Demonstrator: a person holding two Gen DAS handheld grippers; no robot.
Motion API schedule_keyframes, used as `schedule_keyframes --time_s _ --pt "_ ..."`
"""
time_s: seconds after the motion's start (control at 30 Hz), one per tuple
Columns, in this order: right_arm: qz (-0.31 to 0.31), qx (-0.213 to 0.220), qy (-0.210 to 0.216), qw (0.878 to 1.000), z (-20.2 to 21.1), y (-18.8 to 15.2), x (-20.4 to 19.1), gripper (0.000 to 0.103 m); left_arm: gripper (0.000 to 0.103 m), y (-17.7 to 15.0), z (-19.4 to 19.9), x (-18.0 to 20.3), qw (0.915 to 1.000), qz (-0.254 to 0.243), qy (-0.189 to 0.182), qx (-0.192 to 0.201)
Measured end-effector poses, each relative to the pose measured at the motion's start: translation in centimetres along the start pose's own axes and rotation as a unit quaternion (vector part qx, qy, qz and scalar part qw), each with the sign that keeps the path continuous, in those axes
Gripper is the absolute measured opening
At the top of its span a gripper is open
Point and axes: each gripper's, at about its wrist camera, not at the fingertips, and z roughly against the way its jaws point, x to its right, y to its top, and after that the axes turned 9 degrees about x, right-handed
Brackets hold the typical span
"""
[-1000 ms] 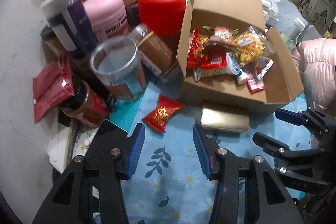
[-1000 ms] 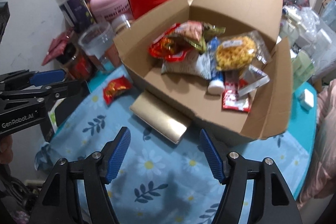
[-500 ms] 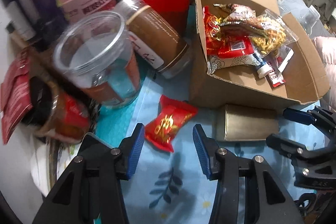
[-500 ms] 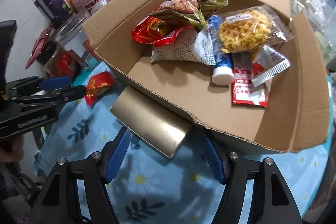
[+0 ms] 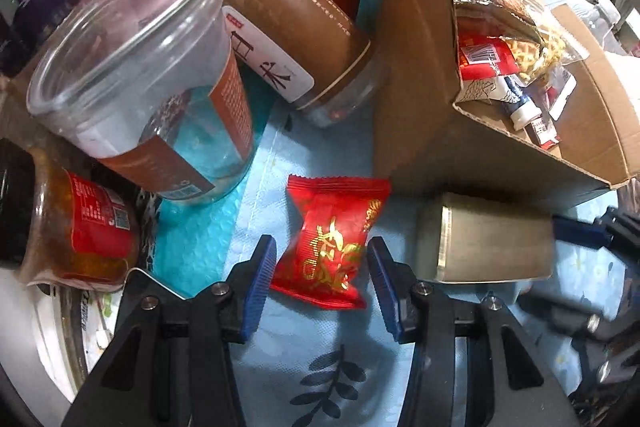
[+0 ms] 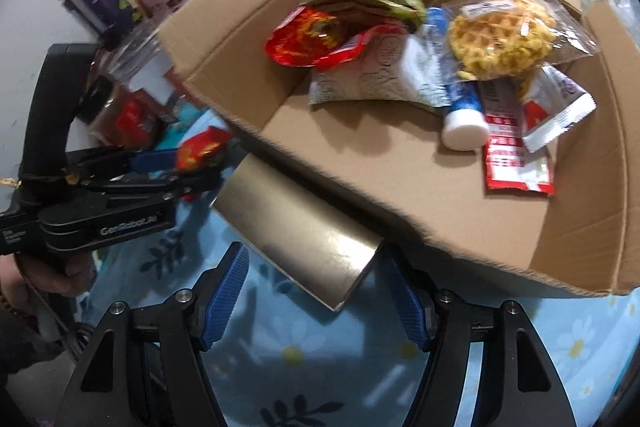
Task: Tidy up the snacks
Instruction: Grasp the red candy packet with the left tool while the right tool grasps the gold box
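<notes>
Left wrist: your left gripper [image 5: 320,273] fingers astride red candy packet [image 5: 334,241], not pinching.
Right wrist: your right gripper [image 6: 314,297] wide, gold box [image 6: 298,237] btwn fingers, untouched.

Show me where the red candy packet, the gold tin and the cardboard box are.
red candy packet [image 5: 334,241], left wrist view, middle of the wrapper.
gold tin [image 6: 300,231], right wrist view, its shiny top face.
cardboard box [image 6: 400,203], right wrist view, its near front wall.

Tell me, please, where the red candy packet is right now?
The red candy packet lies on the floral cloth between the open left gripper fingers, beside the gold box.
</notes>
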Motion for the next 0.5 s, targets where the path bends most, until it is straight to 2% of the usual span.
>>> schedule_keyframes --time_s 0.07,0.2,0.37,0.5 --pt "0.01 -0.006 0.009 1.0 -0.1 -0.4 -1.0 0.069 0.038 -0.3 0.2 -0.1 0.9999 0.007 -0.01 0.002" --pt "0.029 -0.016 0.023 0.999 0.0 -1.2 -2.6 0.069 0.035 -1.0 0.4 -0.2 0.9999 -0.002 -0.008 -0.006" --pt "0.04 0.008 -0.02 0.999 0.8 -1.1 -2.4 0.069 0.035 -2.2 1.0 0.0 0.9998 -0.001 -0.008 -0.019" --pt "0.055 0.015 -0.02 0.998 0.5 0.0 -1.7 0.069 0.034 -3.1 1.7 -0.2 0.9996 0.01 -0.012 -0.025"
